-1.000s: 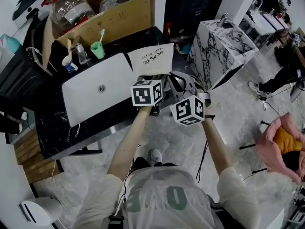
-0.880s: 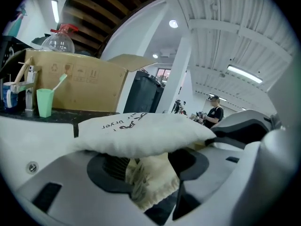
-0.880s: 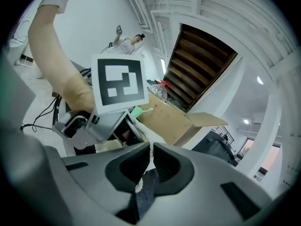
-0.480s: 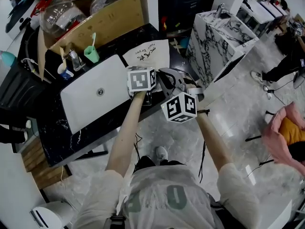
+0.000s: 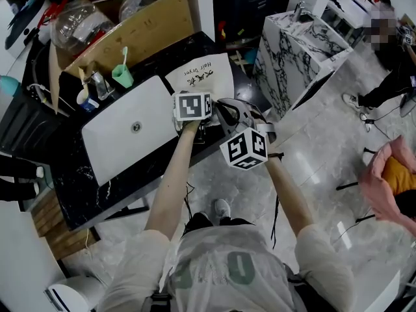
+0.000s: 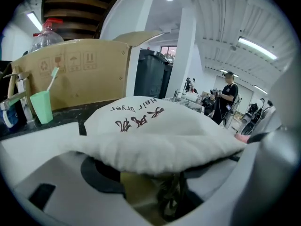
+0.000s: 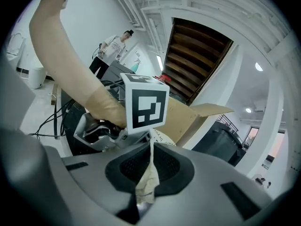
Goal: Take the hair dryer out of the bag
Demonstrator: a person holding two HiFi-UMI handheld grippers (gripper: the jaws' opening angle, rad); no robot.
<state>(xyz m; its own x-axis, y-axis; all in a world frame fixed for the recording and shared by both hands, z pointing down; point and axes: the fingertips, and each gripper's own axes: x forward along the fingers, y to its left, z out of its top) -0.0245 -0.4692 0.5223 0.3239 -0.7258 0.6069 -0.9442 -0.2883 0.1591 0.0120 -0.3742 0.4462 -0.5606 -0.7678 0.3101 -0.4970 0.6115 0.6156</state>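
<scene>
Both arms reach up from the lower middle of the head view, bare below short sleeves. The left arm [image 5: 170, 181] runs nearly straight to the frame's centre. The right arm [image 5: 286, 194] angles in from the lower right, so the two marker cubes sit close together, the left cube [image 5: 193, 106] above and left of the right cube [image 5: 244, 149].

The left gripper [image 6: 155, 173] tilts downward, its jaws spread wide, with the bag [image 6: 155, 131] lying across the gap and not pinched. The right gripper [image 7: 141, 192] points at the left cube and forearm. Its jaws are pressed together on a thin strip of the bag's cloth.
</scene>
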